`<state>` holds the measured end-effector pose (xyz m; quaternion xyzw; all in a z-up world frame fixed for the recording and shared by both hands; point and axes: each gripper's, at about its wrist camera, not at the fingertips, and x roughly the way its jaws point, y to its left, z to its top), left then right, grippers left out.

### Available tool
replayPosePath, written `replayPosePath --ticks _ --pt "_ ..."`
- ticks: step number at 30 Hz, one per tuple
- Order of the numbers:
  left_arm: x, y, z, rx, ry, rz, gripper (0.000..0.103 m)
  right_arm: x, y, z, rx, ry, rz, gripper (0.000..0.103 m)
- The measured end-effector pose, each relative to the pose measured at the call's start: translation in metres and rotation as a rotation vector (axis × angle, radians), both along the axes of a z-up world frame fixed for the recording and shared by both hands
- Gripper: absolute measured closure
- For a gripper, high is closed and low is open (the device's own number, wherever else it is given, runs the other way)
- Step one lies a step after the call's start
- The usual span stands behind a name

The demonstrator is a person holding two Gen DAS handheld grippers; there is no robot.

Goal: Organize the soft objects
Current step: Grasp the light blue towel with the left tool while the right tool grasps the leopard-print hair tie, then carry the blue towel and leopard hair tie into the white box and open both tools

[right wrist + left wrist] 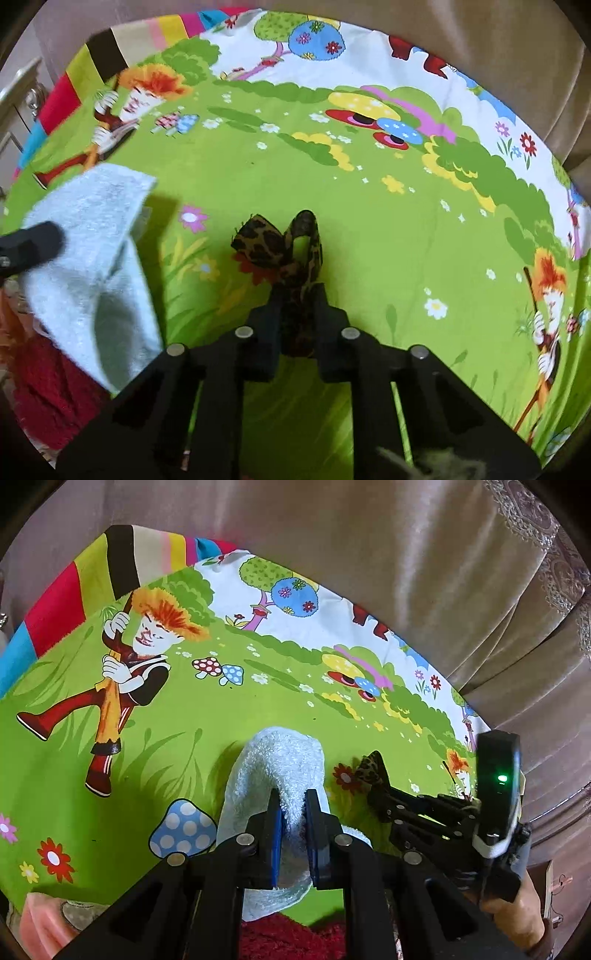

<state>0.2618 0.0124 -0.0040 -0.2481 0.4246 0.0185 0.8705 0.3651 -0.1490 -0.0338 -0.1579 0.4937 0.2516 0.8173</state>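
Left tool (293,827): pinching pale-blue towel (277,760), long axis toward 12 o'clock. Right tool (297,325): pinching leopard-print fabric piece (280,247), at towel's 3 o'clock.

My left gripper (293,834) is matte black with blue pads (275,840) and round silver bolt heads. My right gripper (297,321) matches it (a green light glows on its mounted box), gripped by my bare hand (517,912).

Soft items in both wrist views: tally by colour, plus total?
Light blue towel, in left claw: 1
Leopard-print fabric piece, in right claw: 1
Dark red knit: 1
Pink fabric: 1
Total: 4
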Motion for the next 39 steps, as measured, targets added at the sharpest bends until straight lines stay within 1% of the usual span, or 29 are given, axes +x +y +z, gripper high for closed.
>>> replayPosePath --ticks 4,8,10,12,18,21,24,29,35,39 --pt "-0.005 -0.003 0.008 0.004 -0.036 -0.006 0.091 -0.015 -0.011 0.021 0.062 -0.044 -0.051 0.087" --pt "-0.014 -0.008 0.019 0.027 -0.079 -0.008 0.091 -0.037 -0.020 0.042 0.117 -0.096 -0.102 0.087" --pt "-0.019 -0.011 0.025 0.029 -0.095 -0.014 0.091 -0.053 -0.027 0.056 0.145 -0.128 -0.126 0.087" --pt "-0.024 -0.015 0.030 0.026 -0.111 -0.022 0.091 -0.064 -0.033 0.064 0.167 -0.140 -0.143 0.087" --pt "-0.049 -0.035 0.056 0.025 -0.215 -0.082 0.091 -0.106 -0.060 0.088 0.191 -0.190 -0.205 0.087" --pt "-0.063 -0.044 0.063 -0.004 -0.258 -0.122 0.091 -0.124 -0.080 0.097 0.214 -0.203 -0.255 0.087" --pt "-0.081 -0.057 0.070 -0.008 -0.293 -0.159 0.091 -0.143 -0.099 0.103 0.214 -0.219 -0.304 0.087" --pt "-0.107 -0.077 0.078 -0.023 -0.314 -0.220 0.091 -0.174 -0.123 0.105 0.208 -0.225 -0.342 0.087" --pt "-0.133 -0.105 0.078 -0.038 -0.299 -0.291 0.091 -0.213 -0.158 0.102 0.204 -0.220 -0.395 0.087" --pt "-0.147 -0.128 0.082 -0.057 -0.295 -0.358 0.091 -0.237 -0.179 0.100 0.207 -0.220 -0.421 0.087"
